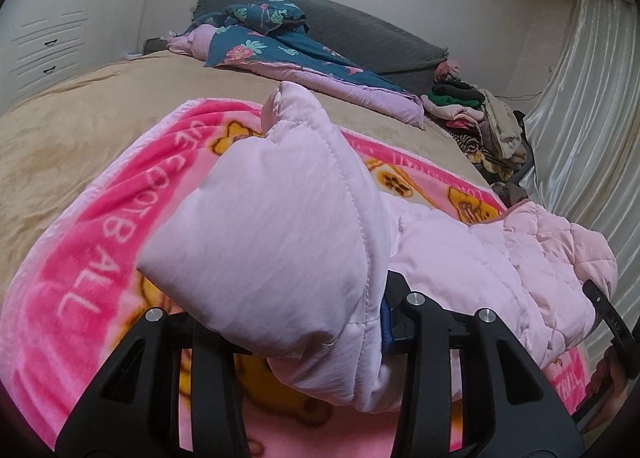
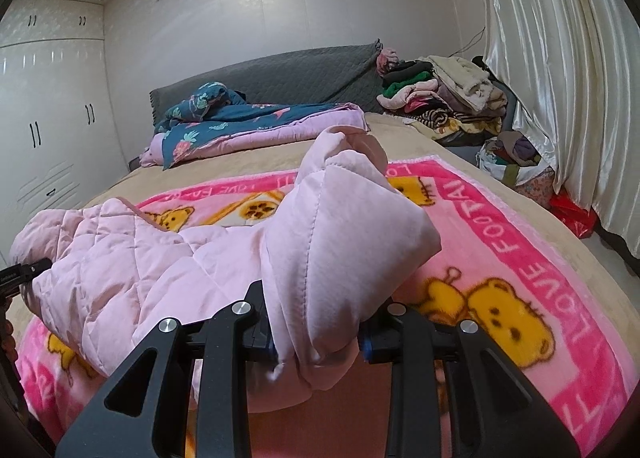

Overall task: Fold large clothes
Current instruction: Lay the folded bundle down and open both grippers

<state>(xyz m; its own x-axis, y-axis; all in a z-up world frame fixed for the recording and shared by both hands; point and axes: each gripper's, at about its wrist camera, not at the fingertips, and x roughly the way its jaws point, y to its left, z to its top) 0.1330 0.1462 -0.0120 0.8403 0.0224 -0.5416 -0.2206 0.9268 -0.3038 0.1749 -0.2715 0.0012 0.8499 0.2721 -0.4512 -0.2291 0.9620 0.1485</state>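
Observation:
A pale pink quilted jacket (image 1: 280, 226) lies over a bright pink teddy-bear blanket (image 1: 100, 226) on the bed. My left gripper (image 1: 320, 338) is shut on one puffy end of the jacket and holds it lifted. My right gripper (image 2: 320, 342) is shut on the jacket's other end (image 2: 332, 258), also raised. The quilted middle part (image 2: 120, 254) sags between them onto the blanket (image 2: 520, 258). Each gripper shows at the edge of the other's view, the right one (image 1: 608, 310) and the left one (image 2: 24, 274).
A beige bedcover (image 1: 60, 138) lies under the blanket. A folded blue floral and lilac quilt (image 1: 288, 54) sits by the grey headboard (image 1: 360, 30). A heap of clothes (image 2: 440, 98) and bags (image 2: 516, 162) stand by the white curtain (image 2: 560, 78). White wardrobes (image 2: 48, 118) are on the left.

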